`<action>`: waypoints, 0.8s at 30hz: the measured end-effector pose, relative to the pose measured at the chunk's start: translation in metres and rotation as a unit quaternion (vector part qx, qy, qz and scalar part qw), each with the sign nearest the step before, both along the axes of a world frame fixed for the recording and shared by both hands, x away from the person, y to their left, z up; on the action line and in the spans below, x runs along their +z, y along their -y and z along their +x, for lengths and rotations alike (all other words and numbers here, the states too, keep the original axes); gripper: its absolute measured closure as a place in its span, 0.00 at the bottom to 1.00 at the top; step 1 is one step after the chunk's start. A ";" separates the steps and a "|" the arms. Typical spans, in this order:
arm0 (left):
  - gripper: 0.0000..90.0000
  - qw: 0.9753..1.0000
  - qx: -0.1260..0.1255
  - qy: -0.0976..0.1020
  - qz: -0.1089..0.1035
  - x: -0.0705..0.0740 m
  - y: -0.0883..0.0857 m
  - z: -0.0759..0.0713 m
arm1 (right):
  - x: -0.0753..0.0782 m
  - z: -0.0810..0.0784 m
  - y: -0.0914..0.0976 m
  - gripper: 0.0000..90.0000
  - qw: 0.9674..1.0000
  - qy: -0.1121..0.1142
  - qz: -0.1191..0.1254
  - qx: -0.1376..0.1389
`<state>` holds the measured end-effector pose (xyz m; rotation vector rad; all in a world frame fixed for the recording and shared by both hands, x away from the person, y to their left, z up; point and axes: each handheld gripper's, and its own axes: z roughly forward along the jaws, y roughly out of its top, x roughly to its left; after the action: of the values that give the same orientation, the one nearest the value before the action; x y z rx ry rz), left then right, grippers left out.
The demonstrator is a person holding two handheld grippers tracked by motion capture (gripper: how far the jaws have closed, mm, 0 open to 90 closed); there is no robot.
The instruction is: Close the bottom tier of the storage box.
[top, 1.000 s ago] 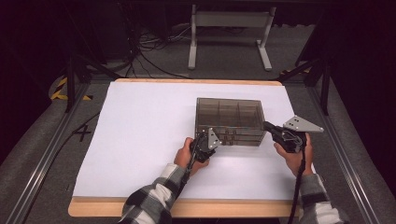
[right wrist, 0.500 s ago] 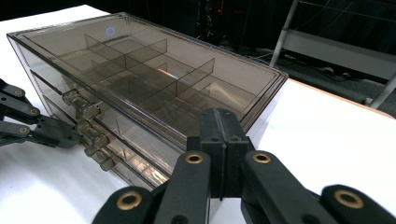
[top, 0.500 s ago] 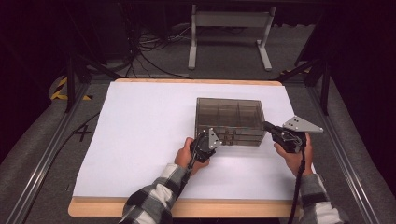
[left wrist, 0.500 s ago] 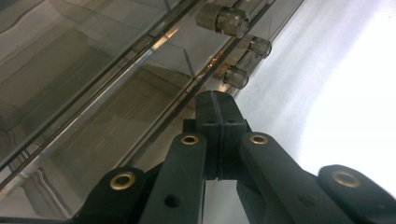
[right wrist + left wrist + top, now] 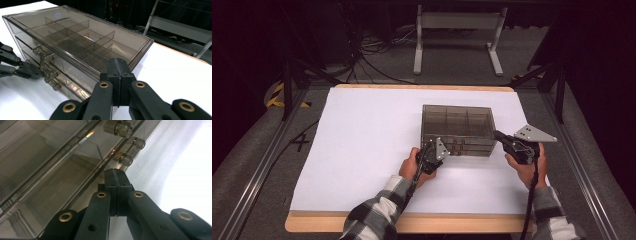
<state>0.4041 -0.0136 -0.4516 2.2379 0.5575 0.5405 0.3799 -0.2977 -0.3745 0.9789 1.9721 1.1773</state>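
From the high view, nothing has shifted over the last second: both hands sit where they were, and the smoky drawer box point(image 5: 458, 129) has not budged on the white table sheet point(image 5: 362, 145). The left gripper point(image 5: 430, 151) rests at the box's near left corner, the right gripper point(image 5: 498, 135) at its near right corner, so the box lies between the two. That stillness suggests a pause to line up before a drawer gets pulled (no drawer stands out yet).

In the left gripper view, the left gripper point(image 5: 115, 173) has its jaws pressed together with nothing between them. Just ahead and slightly up from the tips, the box front point(image 5: 50, 170) runs past, and three clear drawer knobs point(image 5: 125, 160) sit a little beyond the tips, apart from them.

In the right gripper view, the right gripper point(image 5: 117, 65) is likewise closed and empty, its tips close against the box's end corner; whether they touch I cannot tell. The box's empty compartments point(image 5: 75, 37) lie ahead, the knobs point(image 5: 47, 68) off to the left, with the left gripper point(image 5: 37, 73) near them. Nothing blocks the knobs, but shut jaws must open before grasping one.
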 end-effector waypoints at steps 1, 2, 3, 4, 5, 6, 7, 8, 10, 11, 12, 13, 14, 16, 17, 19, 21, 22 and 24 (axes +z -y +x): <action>1.00 1.000 0.000 0.001 0.001 0.000 0.000 0.000 | 0.000 0.000 0.000 1.00 1.000 -0.001 0.000 0.000; 1.00 1.000 0.000 0.001 0.002 0.000 0.001 0.000 | 0.000 0.000 0.000 1.00 1.000 -0.001 0.001 0.000; 1.00 1.000 -0.001 0.001 0.002 0.000 0.001 0.000 | 0.000 -0.001 0.000 1.00 1.000 -0.001 0.001 0.001; 1.00 1.000 -0.002 0.001 0.001 0.000 0.001 0.000 | 0.000 -0.001 0.000 1.00 1.000 -0.002 0.002 0.002; 1.00 1.000 -0.003 0.000 0.002 0.000 0.000 0.000 | 0.000 -0.001 0.000 1.00 1.000 -0.003 0.001 0.003; 1.00 1.000 -0.003 0.000 0.003 0.000 0.000 0.000 | 0.001 -0.001 0.000 1.00 1.000 -0.004 0.001 0.003; 1.00 1.000 -0.003 -0.001 0.003 0.001 0.000 -0.001 | 0.001 -0.001 -0.001 1.00 1.000 -0.003 -0.001 0.003; 1.00 1.000 -0.005 -0.002 0.003 0.001 -0.001 -0.001 | 0.001 -0.002 -0.001 1.00 1.000 -0.002 -0.004 0.002; 1.00 1.000 -0.007 -0.001 0.003 0.002 -0.001 -0.002 | 0.001 -0.002 -0.002 1.00 1.000 0.000 -0.008 0.000; 1.00 1.000 -0.012 0.001 0.002 0.004 -0.002 -0.003 | 0.001 -0.003 -0.003 1.00 1.000 0.002 -0.014 0.000; 1.00 1.000 -0.014 0.001 0.001 0.005 -0.002 -0.005 | 0.002 -0.003 -0.004 1.00 1.000 0.004 -0.021 -0.002; 1.00 1.000 -0.016 -0.001 0.002 0.006 -0.003 -0.006 | 0.002 -0.004 -0.004 0.99 1.000 0.005 -0.024 -0.005; 1.00 1.000 -0.017 0.003 0.003 0.006 -0.004 -0.007 | 0.003 -0.004 -0.004 0.99 1.000 0.005 -0.026 -0.005; 1.00 1.000 -0.021 0.002 0.002 0.008 -0.006 -0.009 | 0.003 -0.005 -0.004 0.98 0.999 0.007 -0.032 -0.003; 1.00 1.000 -0.022 0.003 0.002 0.008 -0.008 -0.010 | 0.004 -0.006 -0.005 0.98 0.999 0.008 -0.035 -0.003; 0.99 1.000 -0.022 0.002 0.003 0.009 -0.011 -0.012 | 0.005 -0.008 -0.005 0.98 0.999 0.009 -0.041 -0.002; 0.98 1.000 -0.023 0.003 0.001 0.011 -0.015 -0.013 | 0.006 -0.010 -0.005 0.98 0.999 0.011 -0.044 0.002; 0.98 1.000 -0.023 0.005 0.003 0.012 -0.016 -0.013 | 0.006 -0.011 -0.005 0.98 0.999 0.012 -0.046 0.004; 0.97 1.000 -0.024 0.006 0.001 0.015 -0.020 -0.015 | 0.008 -0.013 -0.006 0.97 0.999 0.013 -0.051 0.006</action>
<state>0.3891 0.0061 -0.4367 2.2423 0.4964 0.5302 0.3665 -0.2918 -0.3669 0.8964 1.9983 1.0795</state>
